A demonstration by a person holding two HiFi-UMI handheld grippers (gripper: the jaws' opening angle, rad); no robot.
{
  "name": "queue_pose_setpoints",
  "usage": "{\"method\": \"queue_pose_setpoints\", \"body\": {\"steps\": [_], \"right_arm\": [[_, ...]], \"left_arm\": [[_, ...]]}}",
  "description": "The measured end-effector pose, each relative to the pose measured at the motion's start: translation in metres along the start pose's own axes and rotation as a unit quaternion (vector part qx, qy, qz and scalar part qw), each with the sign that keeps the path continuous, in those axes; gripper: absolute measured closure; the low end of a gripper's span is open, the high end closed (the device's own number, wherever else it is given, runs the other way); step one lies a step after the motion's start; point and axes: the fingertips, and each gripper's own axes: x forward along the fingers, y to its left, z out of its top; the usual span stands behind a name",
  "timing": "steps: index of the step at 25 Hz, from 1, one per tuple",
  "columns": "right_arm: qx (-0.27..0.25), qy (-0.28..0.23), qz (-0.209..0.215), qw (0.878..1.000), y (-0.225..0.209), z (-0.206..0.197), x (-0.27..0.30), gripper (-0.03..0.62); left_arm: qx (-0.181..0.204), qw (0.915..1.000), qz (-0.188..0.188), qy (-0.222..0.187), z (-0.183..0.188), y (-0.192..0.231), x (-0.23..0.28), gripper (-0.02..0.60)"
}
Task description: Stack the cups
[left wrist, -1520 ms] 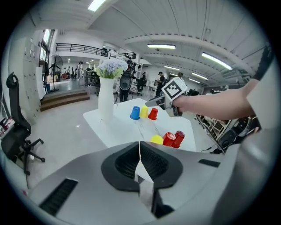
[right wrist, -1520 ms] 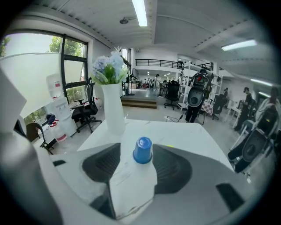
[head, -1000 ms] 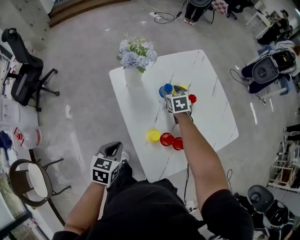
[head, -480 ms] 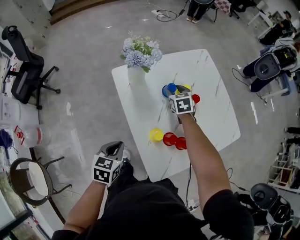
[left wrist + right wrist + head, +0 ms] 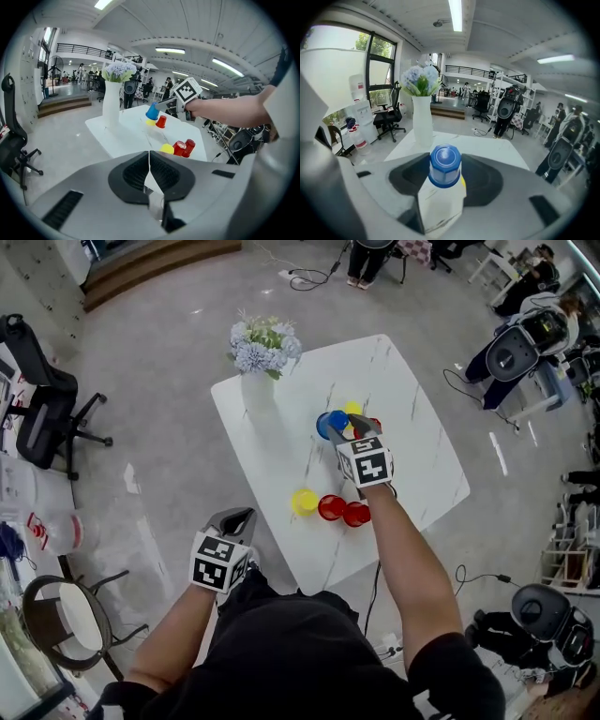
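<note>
The right gripper (image 5: pixel 445 177), its jaws having just been closing, grasps the upside-down blue cup (image 5: pixel 445 161) between them above the white table (image 5: pixel 487 149), a vase (image 5: pixel 423 123) ahead to its left, while the left gripper (image 5: pixel 149 164) is clenched and empty.

A white marble-veined table (image 5: pixel 422 465) stands on the grey floor (image 5: pixel 169 315). At its eleven o'clock corner a white vase (image 5: pixel 258 392) holds pale blue flowers (image 5: pixel 262 341) (upright, close to the edge). A black office chair (image 5: pixel 42 404) sits at nine o'clock, cables (image 5: pixel 309 276) at twelve and a round-seated chair (image 5: pixel 66 624) at seven.
</note>
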Motion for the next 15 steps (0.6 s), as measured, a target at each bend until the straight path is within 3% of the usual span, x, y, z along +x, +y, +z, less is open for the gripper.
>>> {"method": "queue_pose_setpoints", "body": {"steps": [9, 15], "right_arm": [[0.012, -0.025, -0.013, 1.0, 0.013, -0.009, -0.082, 0.384], [0.014, -0.001, 0.0, 1.0, 0.04, -0.046, -0.115, 0.384]], "left_arm": [[0.038, 0.9987, -0.033, -0.009, 0.014, -0.025, 0.004, 0.572], [0.055, 0.9971, -0.051, -0.009, 0.018, -0.04, 0.009, 0.572]]}}
